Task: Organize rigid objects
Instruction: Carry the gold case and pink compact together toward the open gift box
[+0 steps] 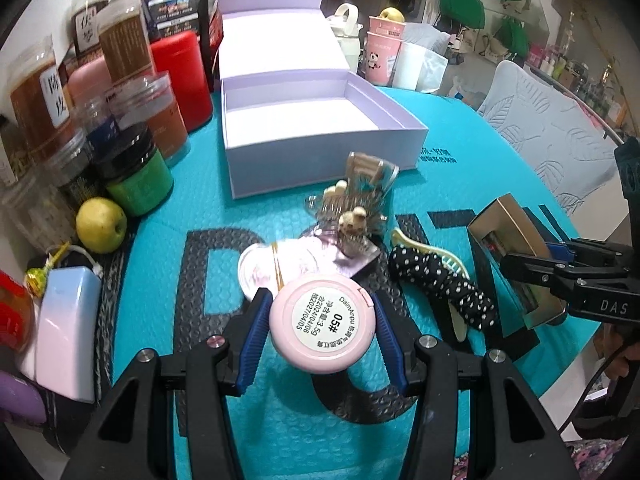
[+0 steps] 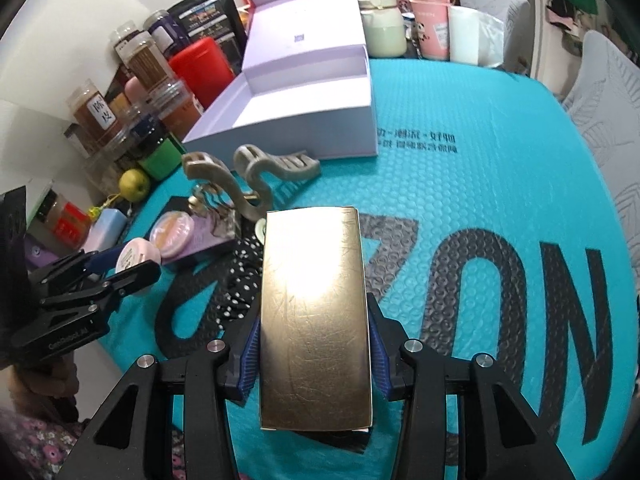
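Your left tongs are clamped on the round pink compact, label side up, at lower centre of the left wrist view, lifted off the teal counter. Your right tongs are gripping the gold box by its long sides; glare washes out its top face and it hides the counter right behind it. In the left wrist view the same box sits at the right edge, partly cut off by the tong body. The open lavender box sits upper centre, interior bare as far as you can see; its near wall hides the front of the floor. Between you and it: a hair-clip pile, hard to separate, a polka-dot item over a comb. Jars crowd the left edge. Open counter lies right of the lavender box.
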`<state>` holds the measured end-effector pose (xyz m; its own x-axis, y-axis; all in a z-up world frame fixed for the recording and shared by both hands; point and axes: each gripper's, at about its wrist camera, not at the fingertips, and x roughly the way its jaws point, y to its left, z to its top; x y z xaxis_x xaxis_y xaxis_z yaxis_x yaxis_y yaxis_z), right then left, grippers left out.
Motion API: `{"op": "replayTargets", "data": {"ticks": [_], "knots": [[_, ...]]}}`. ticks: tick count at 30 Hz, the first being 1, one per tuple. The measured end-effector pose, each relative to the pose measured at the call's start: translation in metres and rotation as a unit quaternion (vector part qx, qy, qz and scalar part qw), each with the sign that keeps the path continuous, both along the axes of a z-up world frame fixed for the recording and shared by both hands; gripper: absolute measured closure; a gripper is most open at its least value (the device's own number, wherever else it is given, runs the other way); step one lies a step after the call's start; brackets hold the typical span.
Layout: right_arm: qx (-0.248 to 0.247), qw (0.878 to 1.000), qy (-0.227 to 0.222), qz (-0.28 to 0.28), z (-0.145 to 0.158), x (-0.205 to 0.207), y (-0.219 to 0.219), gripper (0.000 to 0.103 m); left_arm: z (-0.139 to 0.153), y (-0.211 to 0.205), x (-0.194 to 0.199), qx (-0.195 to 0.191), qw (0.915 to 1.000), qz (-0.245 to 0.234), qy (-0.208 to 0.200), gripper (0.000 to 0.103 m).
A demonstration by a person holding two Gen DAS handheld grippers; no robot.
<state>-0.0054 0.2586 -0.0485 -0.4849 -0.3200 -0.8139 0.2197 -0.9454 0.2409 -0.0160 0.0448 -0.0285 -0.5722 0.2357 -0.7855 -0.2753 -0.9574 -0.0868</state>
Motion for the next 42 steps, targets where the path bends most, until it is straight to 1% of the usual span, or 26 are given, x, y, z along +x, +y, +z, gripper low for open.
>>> {"op": "replayTargets", "data": {"ticks": [6, 10, 18, 26, 31, 33, 35, 37, 42], "knots": [[-0.016, 1.0, 0.02, 0.015, 0.01, -0.003, -0.007, 0.059, 0.015, 0.012, -0.004, -0.001, 0.9997, -0.009, 0.021, 0.053], [-0.016, 0.999, 0.034, 0.029, 0.02, -0.006, -0.011, 0.059, 0.024, 0.021, -0.008, -0.004, 0.9993, -0.018, 0.034, 0.053], [-0.01, 0.997, 0.057, 0.052, 0.035, -0.009, -0.016, 0.059, 0.032, 0.03, -0.014, -0.01, 0.9987, -0.028, 0.042, 0.053], [-0.017, 0.995, 0.08, 0.062, 0.053, -0.014, -0.02, 0.059, 0.049, 0.028, -0.023, -0.015, 0.9973, -0.019, 0.07, 0.053], [-0.01, 0.993, 0.094, 0.07, 0.063, -0.024, -0.022, 0.059, 0.057, 0.028, -0.035, -0.02, 0.9963, -0.019, 0.081, 0.053], [-0.011, 0.992, 0.098, 0.079, 0.066, -0.031, -0.024, 0.059, 0.06, 0.024, -0.042, -0.003, 0.9968, -0.022, 0.076, 0.053], [-0.012, 0.992, 0.099, 0.082, 0.068, -0.038, -0.025, 0.059, 0.062, 0.02, -0.049, 0.004, 0.9972, -0.02, 0.072, 0.053], [-0.008, 0.991, 0.102, 0.086, 0.071, -0.045, -0.027, 0.059, 0.064, 0.019, -0.055, -0.007, 0.9967, -0.014, 0.08, 0.053], [-0.013, 0.989, 0.109, 0.099, 0.08, -0.063, -0.032, 0.059, 0.069, 0.013, -0.069, -0.015, 0.9959, -0.006, 0.089, 0.053]]}}
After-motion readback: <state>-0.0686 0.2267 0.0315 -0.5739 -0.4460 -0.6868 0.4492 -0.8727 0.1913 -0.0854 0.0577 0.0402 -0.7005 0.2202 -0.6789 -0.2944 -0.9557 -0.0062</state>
